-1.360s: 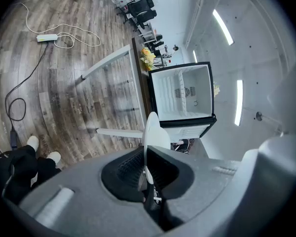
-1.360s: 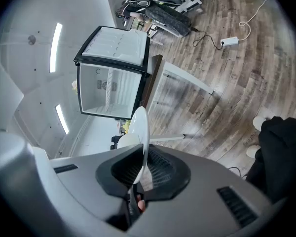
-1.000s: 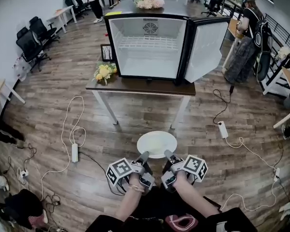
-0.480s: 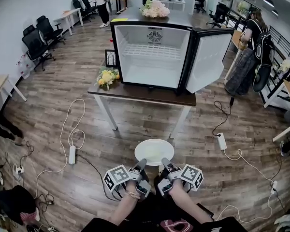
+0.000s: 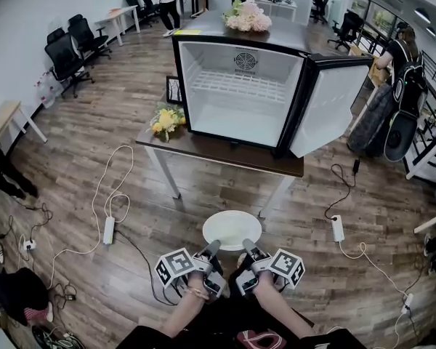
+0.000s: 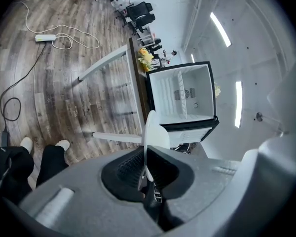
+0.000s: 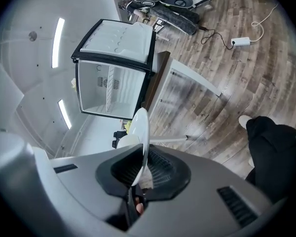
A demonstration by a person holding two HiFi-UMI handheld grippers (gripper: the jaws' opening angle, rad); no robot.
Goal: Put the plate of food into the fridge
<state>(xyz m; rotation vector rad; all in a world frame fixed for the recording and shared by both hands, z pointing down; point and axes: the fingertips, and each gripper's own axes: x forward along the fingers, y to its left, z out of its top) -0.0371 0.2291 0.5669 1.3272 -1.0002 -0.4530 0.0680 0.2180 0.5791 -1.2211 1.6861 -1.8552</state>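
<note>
A white plate (image 5: 232, 228) hangs level over the wood floor in front of me, held by its near rim from both sides. My left gripper (image 5: 212, 249) is shut on the plate's near-left edge, and my right gripper (image 5: 248, 249) is shut on its near-right edge. In the left gripper view the plate (image 6: 151, 132) stands edge-on between the dark pads; the right gripper view shows the plate (image 7: 140, 132) the same way. The small fridge (image 5: 258, 97) sits on a brown table (image 5: 218, 148) ahead, its door (image 5: 334, 107) swung open to the right, its white inside bare apart from a wire shelf.
A yellow flower bunch (image 5: 164, 121) and a small picture frame (image 5: 174, 90) sit at the table's left end. Cables and power strips (image 5: 110, 229) lie on the floor on both sides. Office chairs (image 5: 67, 58) stand at the left wall. A person (image 5: 407, 71) stands at the right.
The fridge and table have grown larger and come lower in the head view as I walked toward them. Both grippers keep the same hold on the plate.
</note>
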